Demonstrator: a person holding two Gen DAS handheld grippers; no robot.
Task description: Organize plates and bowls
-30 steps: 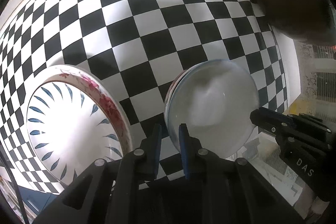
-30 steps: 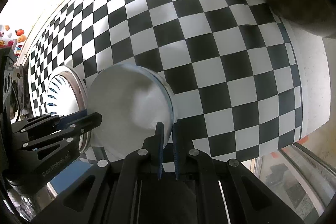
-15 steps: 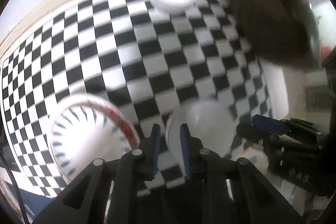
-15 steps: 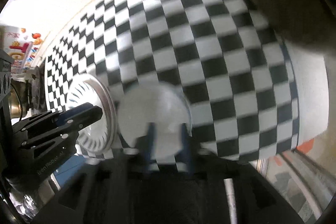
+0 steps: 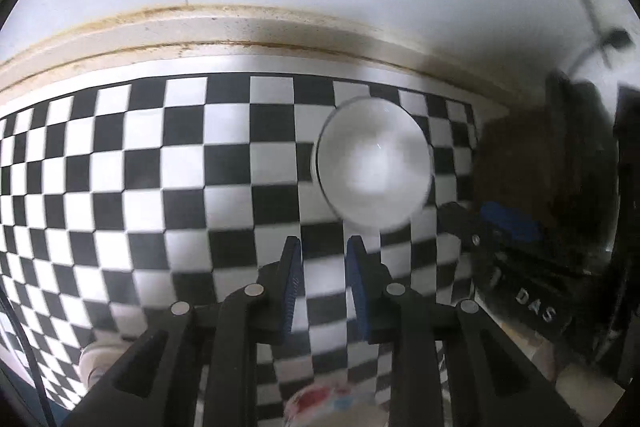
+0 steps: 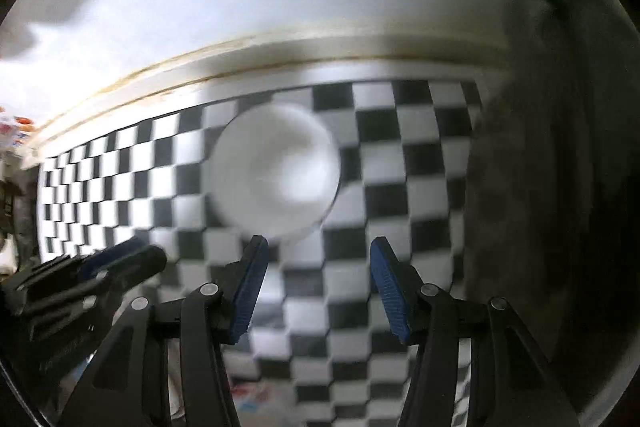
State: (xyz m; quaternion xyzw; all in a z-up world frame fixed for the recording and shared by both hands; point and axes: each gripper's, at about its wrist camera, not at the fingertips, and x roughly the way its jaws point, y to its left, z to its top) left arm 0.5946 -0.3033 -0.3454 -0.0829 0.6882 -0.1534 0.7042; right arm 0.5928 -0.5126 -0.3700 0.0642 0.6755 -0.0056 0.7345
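A white bowl (image 5: pixel 374 163) sits on the black-and-white checkered cloth near the back wall; it also shows in the right wrist view (image 6: pixel 276 173). My left gripper (image 5: pixel 322 255) is slightly open and empty, short of the bowl. My right gripper (image 6: pixel 316 255) is open wide and empty, its jaws just in front of the bowl. The right gripper shows in the left wrist view (image 5: pixel 504 227); the left gripper shows in the right wrist view (image 6: pixel 100 267). A floral plate rim (image 5: pixel 324 401) peeks in at the bottom edge under my left gripper.
The checkered cloth (image 5: pixel 160 187) ends at a beige ledge (image 5: pixel 200 27) below a white wall. A large dark blurred object (image 5: pixel 560 155) stands at the right; it also shows in the right wrist view (image 6: pixel 540 167).
Both grippers have swung up and forward from the near plates toward the far white bowl. The right gripper's jaws have opened wide. The stacked plates have dropped out of view.
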